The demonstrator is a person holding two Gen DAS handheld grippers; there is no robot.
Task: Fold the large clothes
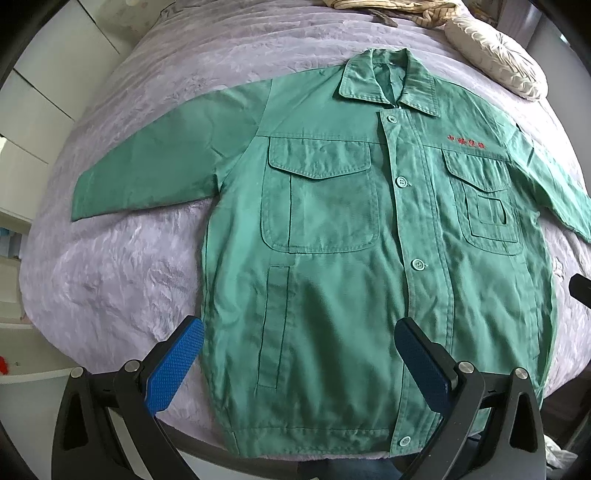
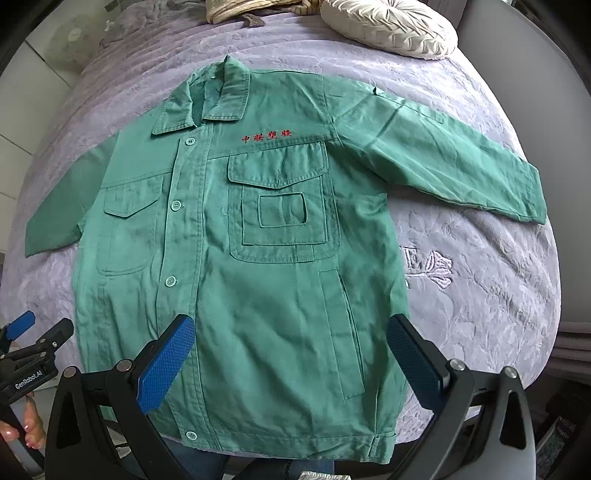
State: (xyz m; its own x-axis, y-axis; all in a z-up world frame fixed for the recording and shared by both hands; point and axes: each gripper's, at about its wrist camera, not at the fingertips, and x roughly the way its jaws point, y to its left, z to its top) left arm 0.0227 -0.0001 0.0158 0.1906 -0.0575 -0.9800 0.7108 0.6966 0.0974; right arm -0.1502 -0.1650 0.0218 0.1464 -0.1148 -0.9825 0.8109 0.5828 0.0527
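Lying flat and buttoned on the lilac quilted bed (image 1: pixel 122 280), the green cotton work jacket (image 1: pixel 332 236) has both sleeves spread: no fold made yet. Left claw (image 1: pixel 297 363) and right claw (image 2: pixel 291 360) hover wide over the near hem, empty.

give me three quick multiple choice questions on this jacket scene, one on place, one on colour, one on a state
1. Where does the round cushion lie?
A. beyond the collar
B. on the hem
C. under a sleeve

2. What colour is the chest lettering?
A. white
B. red
C. black

3. How is the jacket lying?
A. folded in half
B. rolled up
C. spread flat, sleeves out

Answers: 1 A, it sits at the far end of the bed. 2 B, red stitching above the pocket. 3 C, both sleeves extend sideways, front buttoned.
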